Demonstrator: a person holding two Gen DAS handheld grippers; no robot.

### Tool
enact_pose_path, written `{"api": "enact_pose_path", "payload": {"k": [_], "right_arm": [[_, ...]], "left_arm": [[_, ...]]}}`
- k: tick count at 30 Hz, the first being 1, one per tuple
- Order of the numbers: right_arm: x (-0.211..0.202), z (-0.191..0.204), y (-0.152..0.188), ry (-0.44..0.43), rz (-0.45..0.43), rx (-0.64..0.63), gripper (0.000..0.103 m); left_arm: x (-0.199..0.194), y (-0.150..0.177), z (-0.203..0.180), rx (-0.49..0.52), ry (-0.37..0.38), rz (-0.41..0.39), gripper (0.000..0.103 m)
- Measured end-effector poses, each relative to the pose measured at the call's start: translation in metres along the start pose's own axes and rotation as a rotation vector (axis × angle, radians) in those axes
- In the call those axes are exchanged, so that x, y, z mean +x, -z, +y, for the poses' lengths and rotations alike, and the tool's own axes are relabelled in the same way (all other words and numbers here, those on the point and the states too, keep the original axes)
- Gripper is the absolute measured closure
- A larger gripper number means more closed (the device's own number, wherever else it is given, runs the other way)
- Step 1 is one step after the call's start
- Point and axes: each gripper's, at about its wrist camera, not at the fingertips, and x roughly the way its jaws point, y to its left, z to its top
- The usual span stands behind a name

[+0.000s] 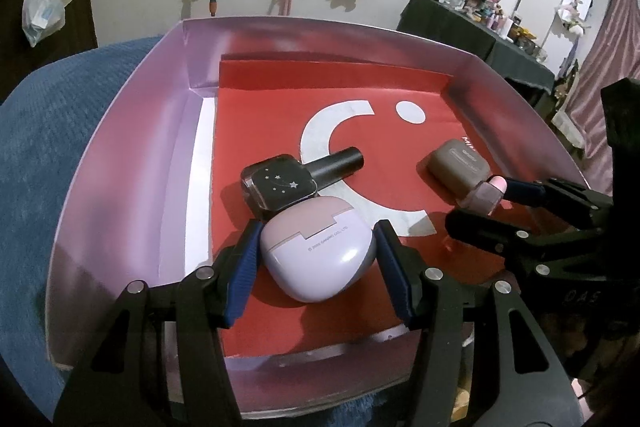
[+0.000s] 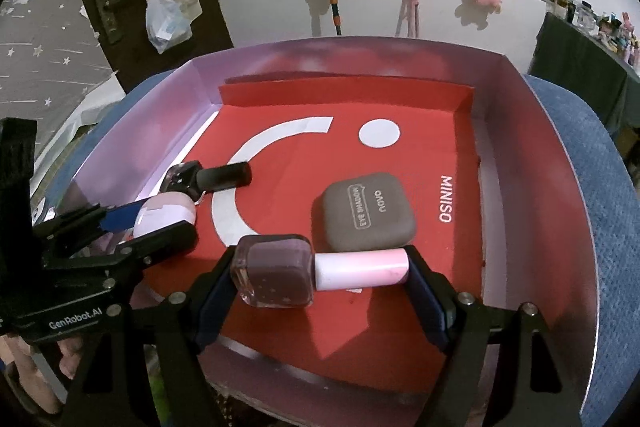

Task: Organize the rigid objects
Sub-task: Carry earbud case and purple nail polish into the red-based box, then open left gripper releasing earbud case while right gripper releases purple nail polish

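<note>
My left gripper (image 1: 316, 231) is shut on a lilac and pink earbud case (image 1: 320, 259), low over the red liner of a lilac box (image 1: 132, 147). Just beyond the case lies a black nail polish bottle with stars (image 1: 280, 187), its black cap pointing right. My right gripper (image 2: 320, 259) is shut on a mauve nail polish bottle with a pink cap (image 2: 276, 271), gripped end to end and lying sideways. A brown eye shadow case (image 2: 368, 217) sits on the liner just behind it. The left gripper (image 2: 160, 215) shows at the left of the right wrist view.
The box walls (image 2: 520, 147) stand around the red liner on all sides. The box rests on a blue textured cloth (image 1: 60, 131). Plush toys hang on the white wall behind, and a dark table with small items (image 1: 460, 27) stands at the far right.
</note>
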Motion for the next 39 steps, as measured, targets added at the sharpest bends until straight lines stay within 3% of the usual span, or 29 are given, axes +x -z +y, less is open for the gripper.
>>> {"api": "enact_pose_path", "payload": {"k": [14,26,30,39], "right_arm": [[0.0075,-0.0018,-0.0065,0.066,0.018,-0.005,0.022],[0.0075,-0.0003,-0.0057,0.068,0.018,-0.010,0.022],[0.0065,0.0010,-0.0049,0.065,0.017,-0.008,0.022],[0.0013,-0.0016,-0.0045,0.041,0.012,0.010,0.021]], "left_arm": [[0.0082,-0.0093,0.0021,-0.013,-0.026,0.000,0.049],[0.0093,-0.0092,-0.0012,0.001,-0.048,-0.003,0.048],[0.0094,-0.0090,-0.0005,-0.005,-0.053,-0.006,0.039],[0.0039,-0.0068,-0.0046,0.014,-0.068,-0.020,0.038]]}}
